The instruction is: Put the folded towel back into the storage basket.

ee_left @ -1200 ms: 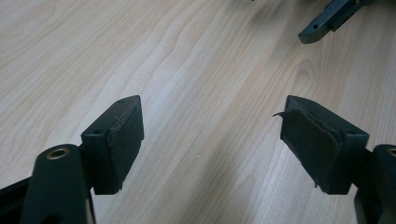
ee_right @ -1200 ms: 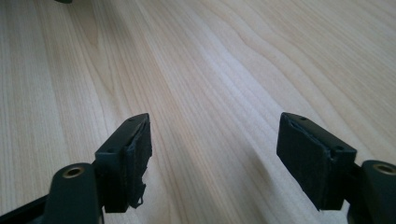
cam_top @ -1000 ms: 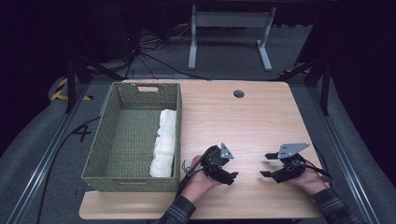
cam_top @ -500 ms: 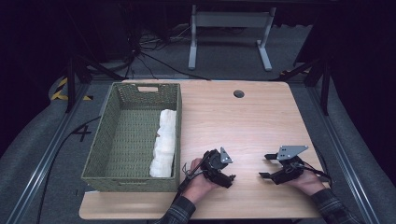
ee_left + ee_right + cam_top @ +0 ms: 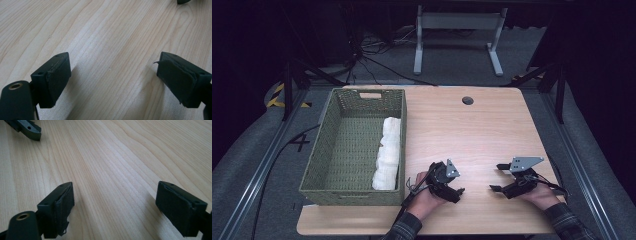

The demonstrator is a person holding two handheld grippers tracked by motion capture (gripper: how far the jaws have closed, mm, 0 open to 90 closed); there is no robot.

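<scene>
Wooden table [image 5: 452, 125] | both hands low at near edge | left gripper [image 5: 451, 184], right gripper [image 5: 498, 178] fingers spread, empty

- The table [image 5: 472, 125] fills the middle of the high view; the person's forearms come in over its 6 o'clock edge.
- A basket [image 5: 327, 150] stands on the table toward 9 o'clock.
- A row of cloths [image 5: 388, 152], rolled as far as can be told, lies in the basket along its 3 o'clock wall.
- The left gripper [image 5: 460, 190] sits on the table toward 6 o'clock, just beside the basket's near corner.
- The right gripper [image 5: 495, 176] lies at 3 o'clock from the left one, apart from it.
- A hole [image 5: 468, 100] in the table lies toward 12 o'clock.
- A stand [image 5: 457, 37] rests on the floor beyond the 12 o'clock edge.
</scene>
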